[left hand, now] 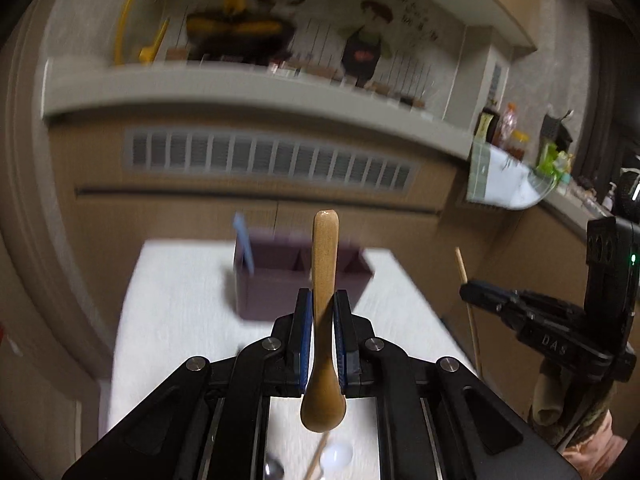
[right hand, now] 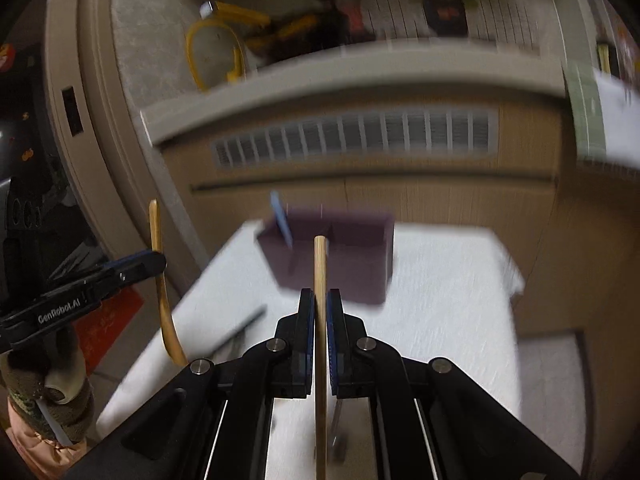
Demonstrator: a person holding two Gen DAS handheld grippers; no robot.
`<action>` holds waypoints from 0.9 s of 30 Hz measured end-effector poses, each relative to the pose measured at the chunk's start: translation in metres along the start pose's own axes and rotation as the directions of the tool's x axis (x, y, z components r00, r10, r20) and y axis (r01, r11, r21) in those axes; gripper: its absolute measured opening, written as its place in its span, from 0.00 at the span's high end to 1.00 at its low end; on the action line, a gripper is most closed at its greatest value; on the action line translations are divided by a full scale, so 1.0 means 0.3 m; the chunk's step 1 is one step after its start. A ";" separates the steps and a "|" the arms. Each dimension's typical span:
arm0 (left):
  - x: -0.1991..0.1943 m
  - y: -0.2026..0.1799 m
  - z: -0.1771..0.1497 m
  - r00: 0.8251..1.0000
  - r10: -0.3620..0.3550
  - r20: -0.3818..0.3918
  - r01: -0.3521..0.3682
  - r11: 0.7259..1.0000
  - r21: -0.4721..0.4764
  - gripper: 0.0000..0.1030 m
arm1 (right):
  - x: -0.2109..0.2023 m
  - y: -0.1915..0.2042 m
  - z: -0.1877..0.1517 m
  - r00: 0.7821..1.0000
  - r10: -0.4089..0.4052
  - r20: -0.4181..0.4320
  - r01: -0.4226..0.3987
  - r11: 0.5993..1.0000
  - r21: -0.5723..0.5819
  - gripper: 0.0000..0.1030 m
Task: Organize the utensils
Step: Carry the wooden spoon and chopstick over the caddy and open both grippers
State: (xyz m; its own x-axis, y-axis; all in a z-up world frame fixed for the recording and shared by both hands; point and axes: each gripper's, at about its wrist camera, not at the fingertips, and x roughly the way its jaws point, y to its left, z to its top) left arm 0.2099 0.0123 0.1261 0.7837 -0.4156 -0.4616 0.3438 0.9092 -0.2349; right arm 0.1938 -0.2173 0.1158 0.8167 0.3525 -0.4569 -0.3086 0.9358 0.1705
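Table [left hand: 168,320]: white, spread below both my jaws.
Purple holder [left hand: 280,280]: ahead of my jaws; one blue utensil [left hand: 244,246] stands inside.
Left gripper [left hand: 323,334]: clamped on the wooden spoon [left hand: 325,280], handle forward, bowl hanging behind the pads.
Right gripper [right hand: 320,340]: clamped on a chopstick [right hand: 320,280], tip towards the holder.
Progress: early, I judge; spoon and chopstick unplaced, more utensils lie below my left jaws.
Pose: both grippers raised, tilted downward.

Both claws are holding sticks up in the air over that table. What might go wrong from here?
The left gripper pinches the wooden spoon on its narrow handle, bowl hanging free; it may swivel or slip. The right gripper clamps one thin chopstick, which could twist and miss a slot in the purple organizer. The blur suggests quick motion, so the grippers might collide.
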 end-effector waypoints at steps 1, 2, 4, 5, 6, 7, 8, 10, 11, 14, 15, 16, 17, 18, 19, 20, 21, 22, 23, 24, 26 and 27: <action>0.000 -0.008 0.057 0.999 -0.008 0.037 0.008 1.000 0.019 0.89 | -0.015 0.003 0.069 0.999 -0.002 0.049 0.003 1.000 -0.018 0.94; 0.005 -0.012 0.098 0.998 -0.013 0.064 0.011 0.999 0.035 0.89 | -0.027 0.003 0.131 0.996 -0.005 0.094 0.008 0.999 -0.034 0.94; 0.032 -0.016 0.187 0.992 -0.021 0.121 0.014 0.998 0.056 0.89 | -0.034 0.004 0.248 0.983 -0.019 0.181 0.031 0.997 -0.064 0.94; 0.051 -0.011 0.219 0.990 -0.025 0.136 0.017 0.998 0.059 0.89 | -0.027 0.002 0.293 0.977 -0.020 0.212 0.034 0.997 -0.067 0.94; 0.077 -0.003 0.247 0.988 -0.022 0.154 0.013 0.998 0.055 0.89 | -0.012 -0.002 0.334 0.972 -0.015 0.233 0.032 0.997 -0.067 0.94; 0.102 0.003 0.273 0.985 -0.008 0.170 -0.002 0.999 0.053 0.89 | 0.007 -0.005 0.365 0.969 -0.012 0.247 0.030 0.997 -0.067 0.94; 0.132 0.012 0.295 0.985 0.003 0.175 -0.013 0.998 0.058 0.89 | 0.033 -0.008 0.397 0.965 -0.014 0.262 0.033 0.997 -0.068 0.94; 0.202 0.035 0.328 0.986 0.023 0.165 -0.033 0.998 0.061 0.89 | 0.083 -0.014 0.441 0.960 -0.019 0.280 0.041 0.997 -0.070 0.94; 0.227 0.050 0.337 0.987 0.026 0.159 -0.036 0.998 0.058 0.89 | 0.112 -0.023 0.457 0.958 -0.015 0.285 0.036 0.997 -0.068 0.94; 0.333 0.090 0.350 0.992 0.022 0.123 -0.026 0.999 0.031 0.89 | 0.208 -0.040 0.486 0.955 -0.023 0.295 0.049 0.995 -0.081 0.94; 0.368 0.108 0.349 0.994 0.022 0.111 -0.024 0.999 0.022 0.89 | 0.245 -0.041 0.486 0.954 -0.028 0.300 0.058 0.994 -0.092 0.94; 0.393 0.122 0.341 0.995 0.018 0.100 -0.020 1.000 0.016 0.89 | 0.278 -0.041 0.487 0.953 -0.032 0.300 0.064 0.993 -0.099 0.94; 0.428 0.138 0.335 0.996 0.014 0.086 -0.015 1.000 0.007 0.89 | 0.314 -0.041 0.482 0.953 -0.035 0.300 0.069 0.992 -0.102 0.94; 0.463 0.151 0.328 0.997 0.014 0.073 -0.014 1.000 -0.002 0.89 | 0.347 -0.047 0.478 0.955 -0.034 0.296 0.067 0.993 -0.102 0.94; 0.485 0.157 0.318 0.998 0.016 0.065 -0.016 1.000 -0.007 0.89 | 0.373 -0.054 0.474 0.957 -0.031 0.289 0.062 0.993 -0.099 0.94; 0.514 0.165 0.309 0.998 0.017 0.056 -0.016 1.000 -0.012 0.89 | 0.409 -0.064 0.470 0.958 -0.034 0.283 0.063 0.994 -0.091 0.94; 0.544 0.172 0.300 0.999 0.016 0.044 -0.015 1.000 -0.015 0.89 | 0.433 -0.071 0.467 0.960 -0.036 0.278 0.063 0.994 -0.088 0.94; 0.572 0.179 0.291 0.999 0.016 0.033 -0.015 1.000 -0.018 0.89 | 0.463 -0.080 0.462 0.962 -0.036 0.272 0.061 0.994 -0.085 0.94; 0.591 0.182 0.278 1.000 0.016 0.026 -0.015 1.000 -0.020 0.89 | 0.492 -0.087 0.456 0.963 -0.039 0.268 0.063 0.995 -0.082 0.94; 0.616 0.187 0.267 1.000 0.013 0.014 -0.012 1.000 -0.021 0.89 | 0.516 -0.090 0.448 0.964 -0.045 0.264 0.069 0.994 -0.084 0.94; 0.650 0.193 0.241 1.000 0.000 -0.004 -0.001 1.000 -0.025 0.89 | 0.565 -0.105 0.431 0.968 -0.050 0.245 0.072 0.994 -0.082 0.94; 0.668 0.197 0.227 1.000 -0.009 -0.012 0.009 1.000 -0.025 0.89 | 0.582 -0.113 0.419 0.969 -0.057 0.242 0.078 0.994 -0.080 0.94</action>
State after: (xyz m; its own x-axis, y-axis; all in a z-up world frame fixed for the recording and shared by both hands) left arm 0.4226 -0.0155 0.0780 0.7744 -0.4241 -0.4696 0.3377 0.9046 -0.2601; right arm 0.4082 -0.1873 0.1399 0.9267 0.2888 -0.2405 -0.2818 0.9573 0.0641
